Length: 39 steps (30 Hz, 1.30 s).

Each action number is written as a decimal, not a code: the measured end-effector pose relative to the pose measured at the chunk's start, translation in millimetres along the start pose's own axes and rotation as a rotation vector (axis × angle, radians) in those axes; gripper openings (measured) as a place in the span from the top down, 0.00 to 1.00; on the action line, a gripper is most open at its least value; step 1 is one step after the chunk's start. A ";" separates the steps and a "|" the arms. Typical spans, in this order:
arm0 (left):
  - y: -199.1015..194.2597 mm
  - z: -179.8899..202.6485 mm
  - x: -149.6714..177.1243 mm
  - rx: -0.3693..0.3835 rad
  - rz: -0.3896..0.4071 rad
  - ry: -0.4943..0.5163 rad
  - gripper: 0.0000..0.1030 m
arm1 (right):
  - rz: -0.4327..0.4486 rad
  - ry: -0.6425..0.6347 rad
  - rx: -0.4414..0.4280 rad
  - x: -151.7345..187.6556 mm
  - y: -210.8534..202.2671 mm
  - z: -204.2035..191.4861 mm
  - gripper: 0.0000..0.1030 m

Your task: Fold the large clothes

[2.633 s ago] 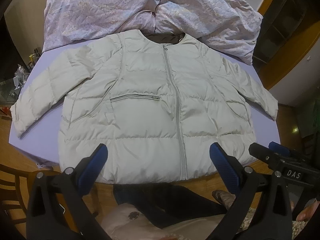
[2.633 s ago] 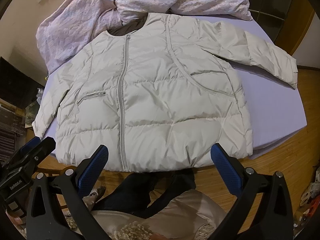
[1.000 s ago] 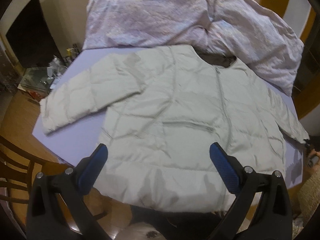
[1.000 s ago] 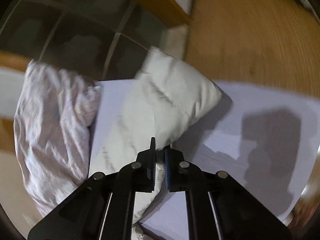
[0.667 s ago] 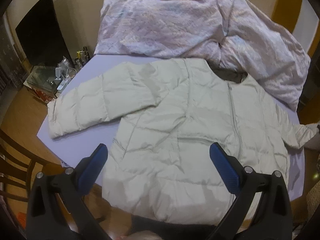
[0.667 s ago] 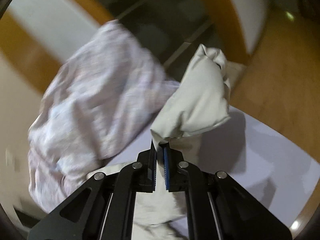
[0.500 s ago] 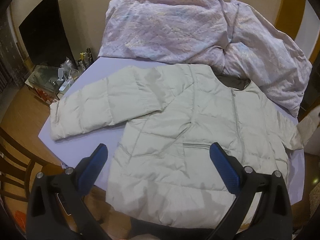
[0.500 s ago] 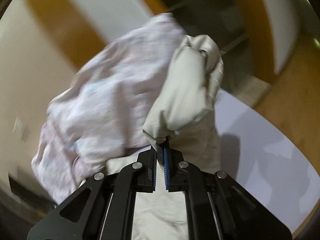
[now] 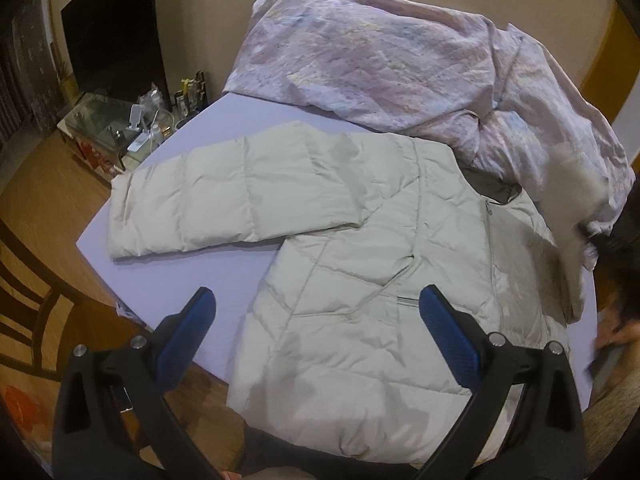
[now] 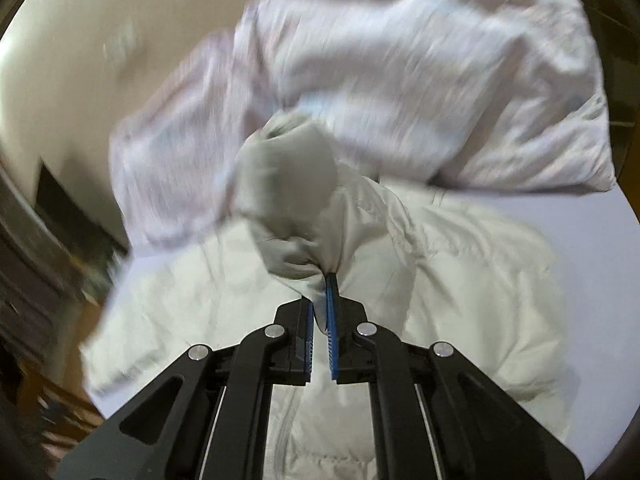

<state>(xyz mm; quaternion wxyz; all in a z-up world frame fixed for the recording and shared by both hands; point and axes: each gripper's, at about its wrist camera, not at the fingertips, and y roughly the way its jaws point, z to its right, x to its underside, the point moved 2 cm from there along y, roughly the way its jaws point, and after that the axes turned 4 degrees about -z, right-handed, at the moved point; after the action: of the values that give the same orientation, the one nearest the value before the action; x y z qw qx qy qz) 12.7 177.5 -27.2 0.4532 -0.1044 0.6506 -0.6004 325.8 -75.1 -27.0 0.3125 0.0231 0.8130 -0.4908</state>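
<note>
Since a second ago, right sleeve lifted over jacket by right gripper, clamped on cuff. Jacket flat on bed, collar toward upper right. Left gripper wide, empty.

Place: a home bedroom.
Bedding: rumpled floral quilt heaped on a lilac-sheeted bed.
Furnishings: wooden floor, wooden chair, cluttered glass side table against a beige wall.

Pale puffer jacket lies front-up on bed, one sleeve lifted.
</note>
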 end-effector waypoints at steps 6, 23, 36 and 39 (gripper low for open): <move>11.1 -20.7 -1.6 -0.001 -0.026 -0.043 0.02 | -0.227 -0.213 0.176 67.0 88.6 -41.9 0.93; 71.5 -119.3 -22.2 0.022 -0.147 -0.260 0.02 | -0.093 -0.247 0.167 56.7 55.6 -83.4 0.60; 106.4 -196.6 -14.4 0.104 -0.181 -0.515 0.08 | -0.395 -0.078 0.307 53.7 166.0 -81.0 0.64; 111.2 -213.1 -12.6 0.127 -0.165 -0.591 0.13 | -0.418 -0.053 0.292 48.0 170.8 -80.0 0.64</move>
<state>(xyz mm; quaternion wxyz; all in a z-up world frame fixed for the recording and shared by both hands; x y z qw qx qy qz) -87.1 361.0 -146.8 0.5780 -0.2986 0.4412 -0.6181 307.1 65.4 -160.5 0.2189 -0.1132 0.7121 -0.6574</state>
